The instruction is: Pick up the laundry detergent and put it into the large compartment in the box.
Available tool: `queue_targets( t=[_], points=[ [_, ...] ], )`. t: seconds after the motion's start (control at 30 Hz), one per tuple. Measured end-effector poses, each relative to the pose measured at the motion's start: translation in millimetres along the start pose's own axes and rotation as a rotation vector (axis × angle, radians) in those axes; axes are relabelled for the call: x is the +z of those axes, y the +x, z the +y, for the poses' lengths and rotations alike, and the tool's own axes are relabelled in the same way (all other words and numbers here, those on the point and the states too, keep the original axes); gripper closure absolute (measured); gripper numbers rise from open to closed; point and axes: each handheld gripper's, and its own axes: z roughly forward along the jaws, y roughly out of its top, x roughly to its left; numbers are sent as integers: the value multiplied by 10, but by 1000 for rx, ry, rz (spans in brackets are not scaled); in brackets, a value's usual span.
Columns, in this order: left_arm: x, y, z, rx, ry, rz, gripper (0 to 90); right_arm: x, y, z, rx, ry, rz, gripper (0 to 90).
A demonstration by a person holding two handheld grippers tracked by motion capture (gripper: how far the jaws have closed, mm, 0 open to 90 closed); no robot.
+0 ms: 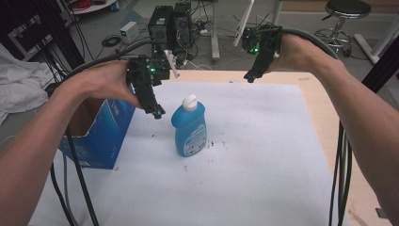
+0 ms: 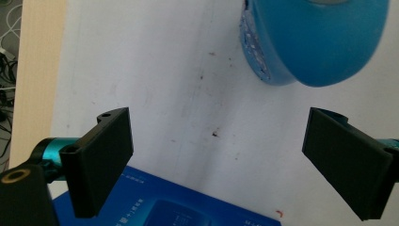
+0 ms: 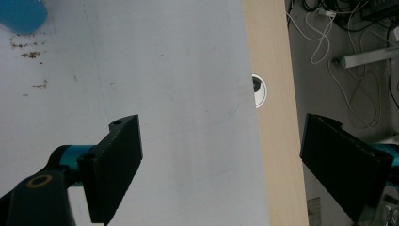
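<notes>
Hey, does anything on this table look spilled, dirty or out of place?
Yes. Small brown specks dot the white mat just right of the upright blue bottle, like crumbs or dried drips. The bottle and the blue box look intact.

Blue bottle [image 1: 189, 130] with white cap [image 1: 189, 101], blue box [image 1: 96, 129], white speckled mat [image 1: 244, 155], black jaws

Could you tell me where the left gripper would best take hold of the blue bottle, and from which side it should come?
Probably the flat-sided body of the blue bottle, below the white cap. It stands upright on the white mat, wider than it is deep, so clamp across its thin depth. The left gripper, open beside the blue box, should descend from the bottle's left.
</notes>
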Motion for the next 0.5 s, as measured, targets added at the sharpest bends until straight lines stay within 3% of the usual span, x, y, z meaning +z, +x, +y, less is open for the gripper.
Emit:
queue_targets(
  t=[0.27,0.3,0.47,0.5],
  points=[
    [-44,-154,-34,-23,2,-3,92,9,17,12,-5,12,-3,126],
    [-62,-233,-37,-48,-5,5,92,4,15,16,-3,13,-7,126],
    [-50,-320,-29,-93,-25,9,92,-2,19,24,-2,10,-10,126],
    [-23,-349,-24,-128,-32,14,92,-3,21,26,-2,12,-11,126]
  ],
)
